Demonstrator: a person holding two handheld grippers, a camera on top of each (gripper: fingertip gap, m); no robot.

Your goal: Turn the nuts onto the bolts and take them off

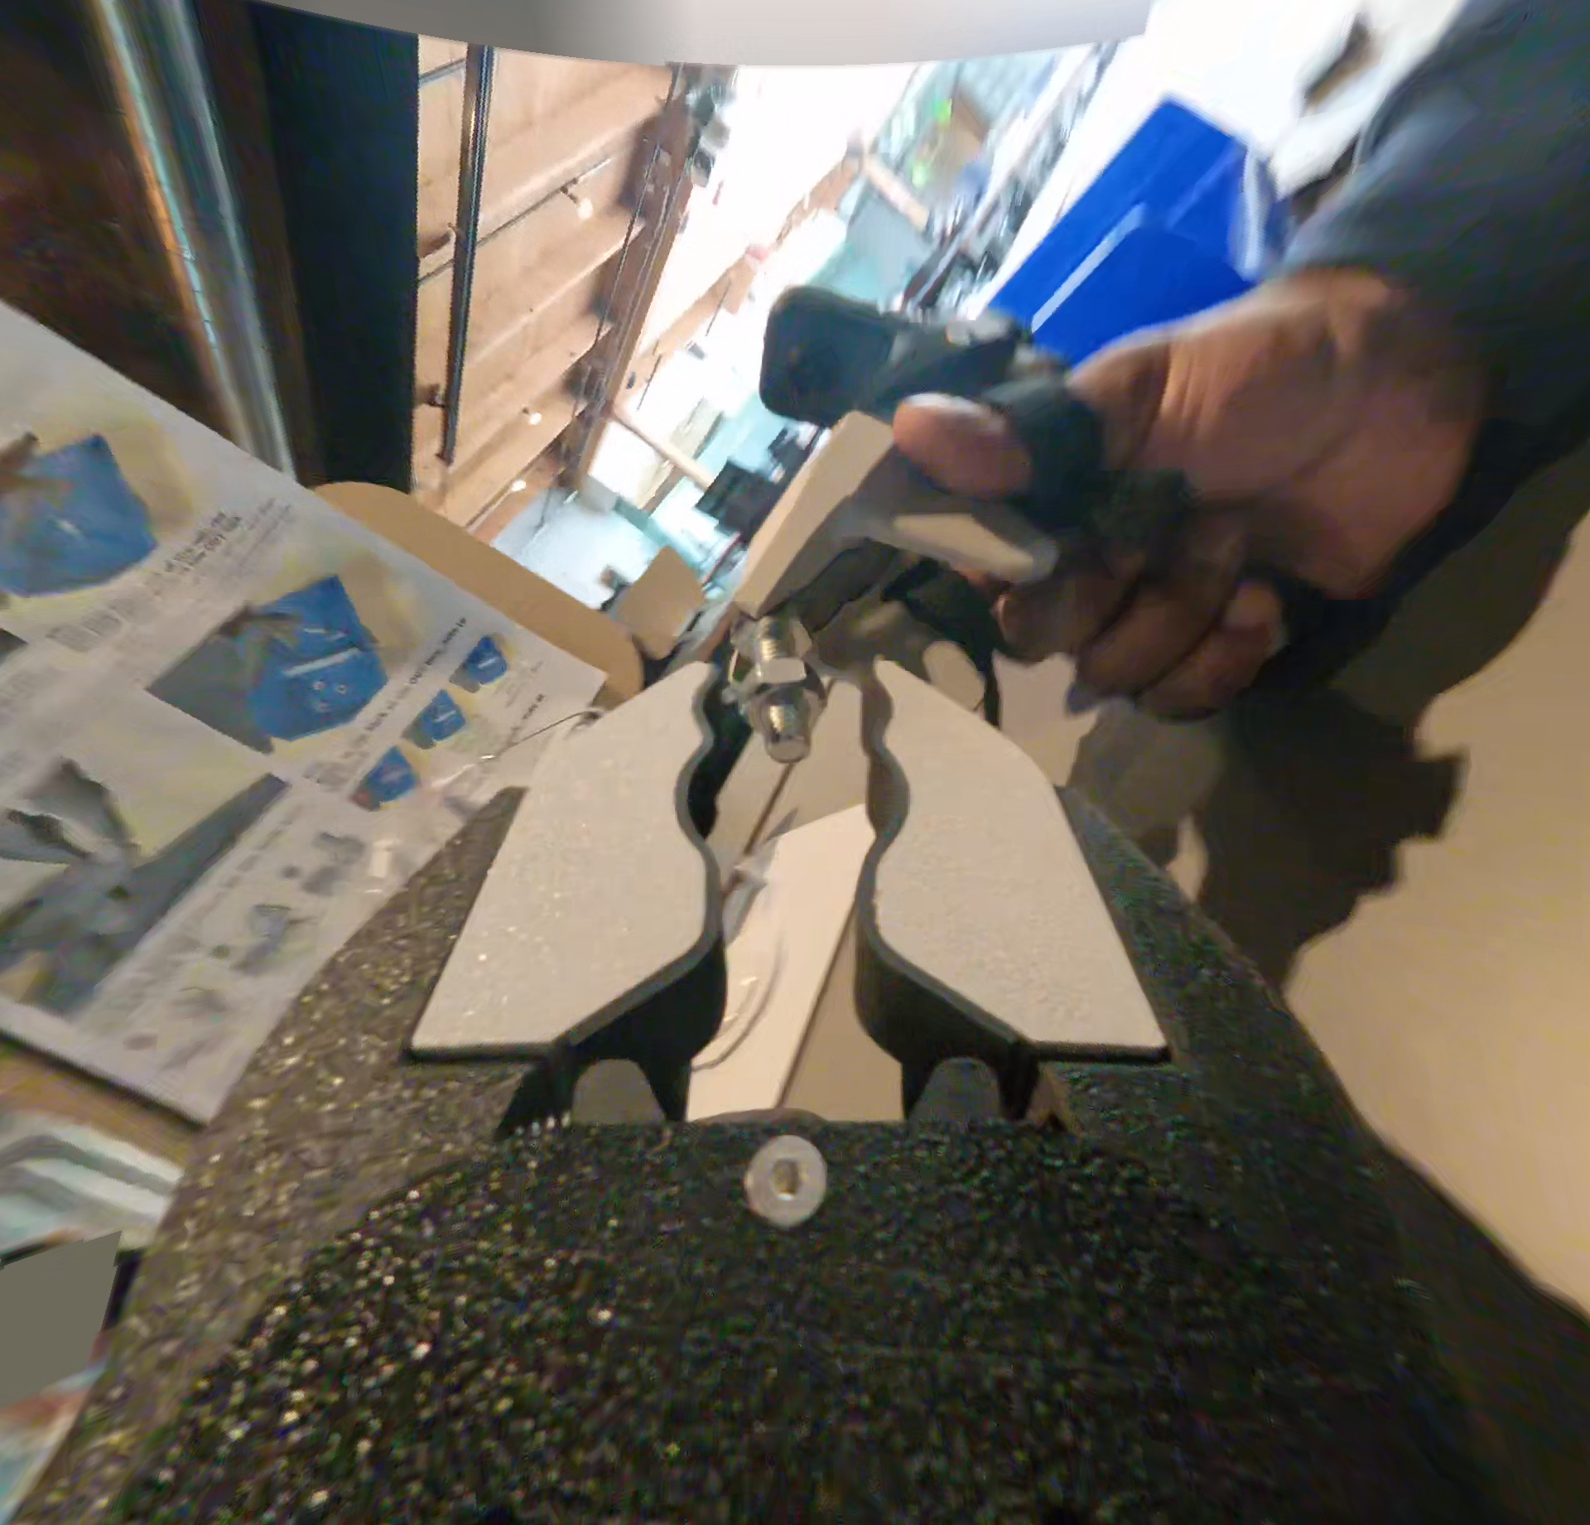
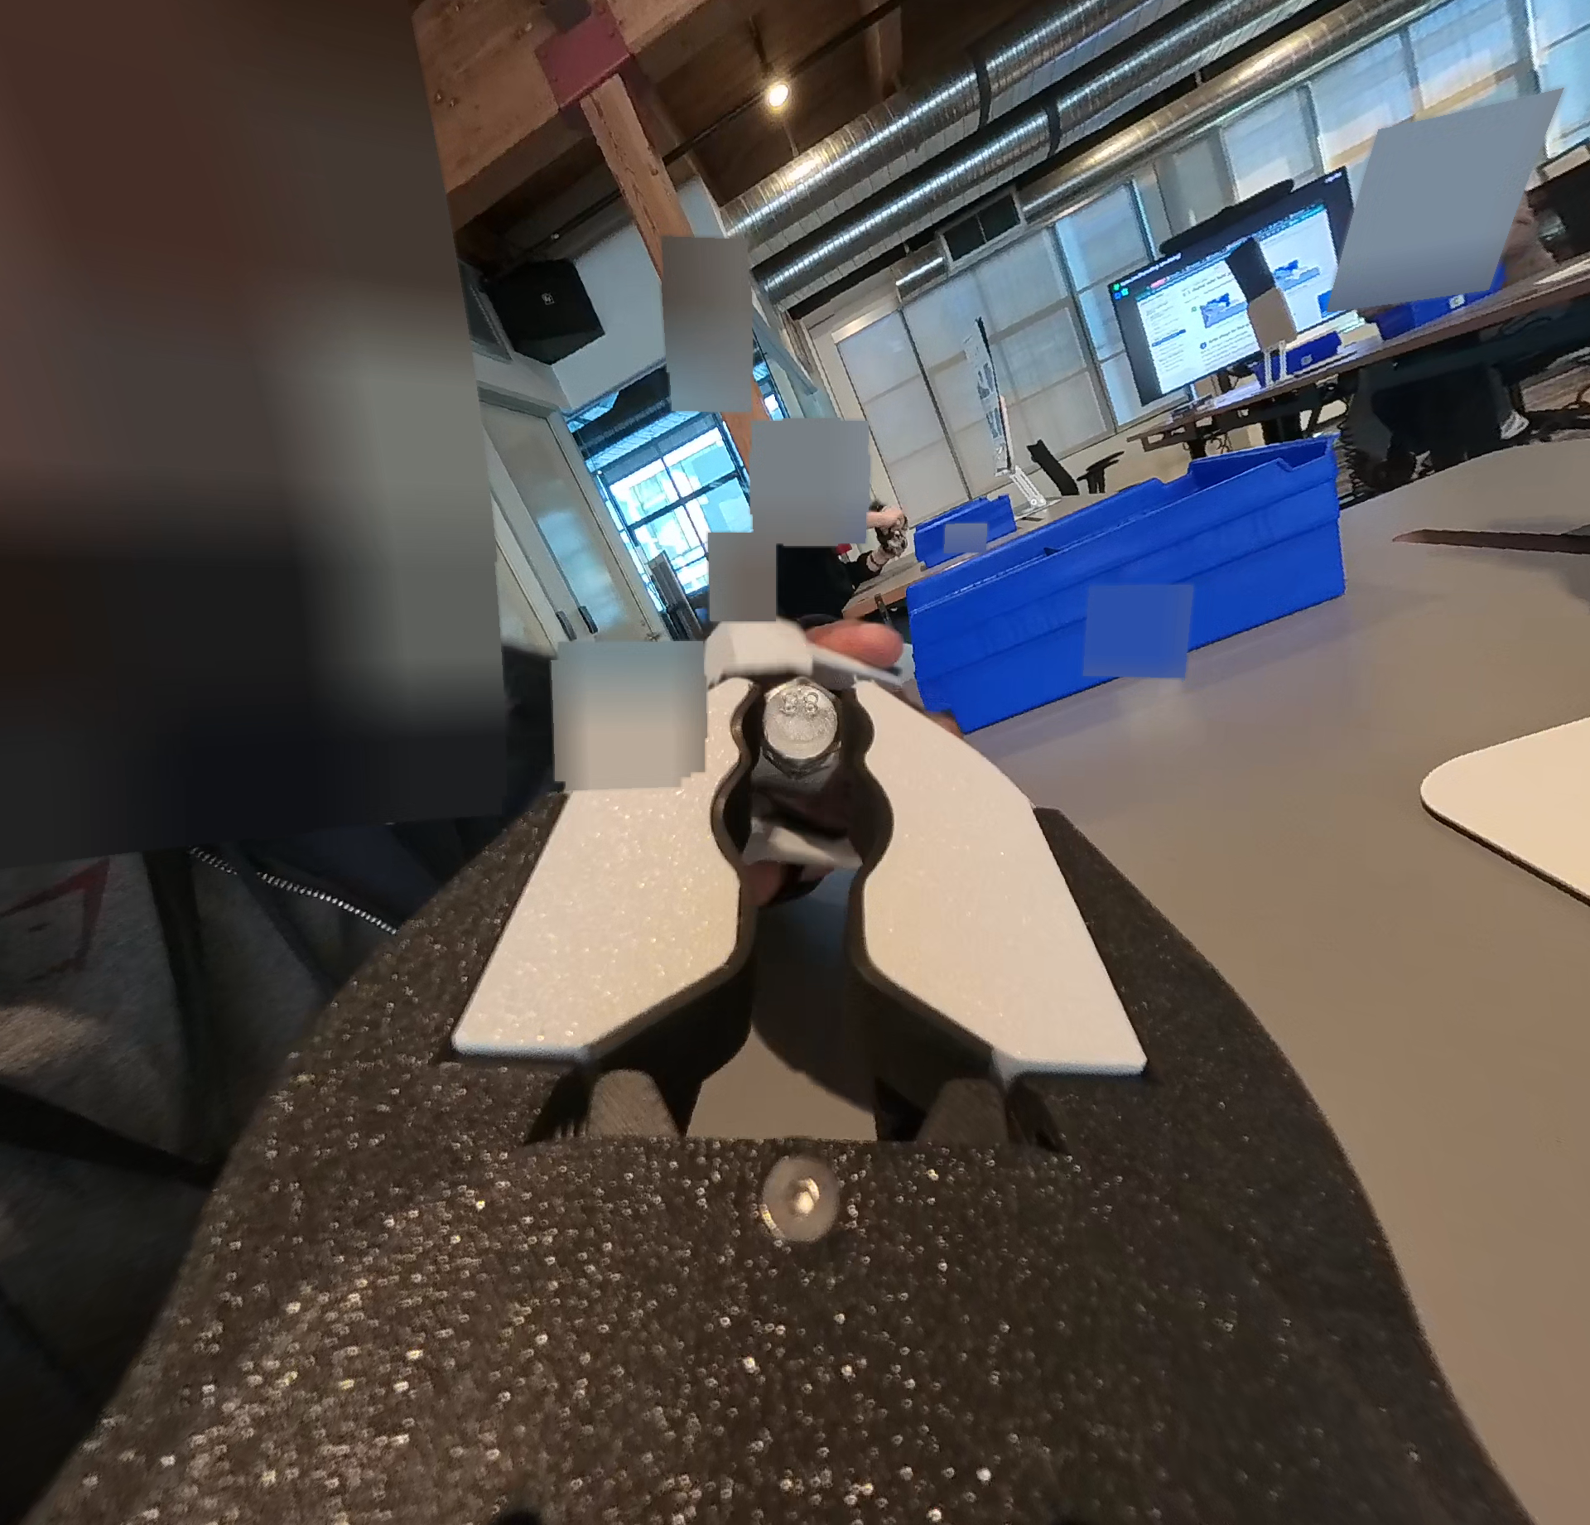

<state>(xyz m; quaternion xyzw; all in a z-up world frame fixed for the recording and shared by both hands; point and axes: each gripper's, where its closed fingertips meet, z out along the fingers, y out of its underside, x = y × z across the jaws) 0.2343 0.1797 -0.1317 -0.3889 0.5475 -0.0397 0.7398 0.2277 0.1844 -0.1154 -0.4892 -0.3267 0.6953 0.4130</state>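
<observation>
Bolt: we hold the bolt [image 2: 798, 728] by its head in our right tool [image 2: 800, 731], clamped.
Nut: the nut [image 1: 779, 676] sits partway along the bolt's thread.
Left tool: our left tool [image 1: 787, 722] is spread, straddling the bolt's tip, gripping nothing.
Progress: we judge the turning unfinished.

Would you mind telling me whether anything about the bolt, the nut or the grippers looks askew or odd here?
Nothing stands out. The right gripper is shut on the bolt by its head, the nut sits squarely on the thread, and the left gripper has its jaws open around it.
</observation>
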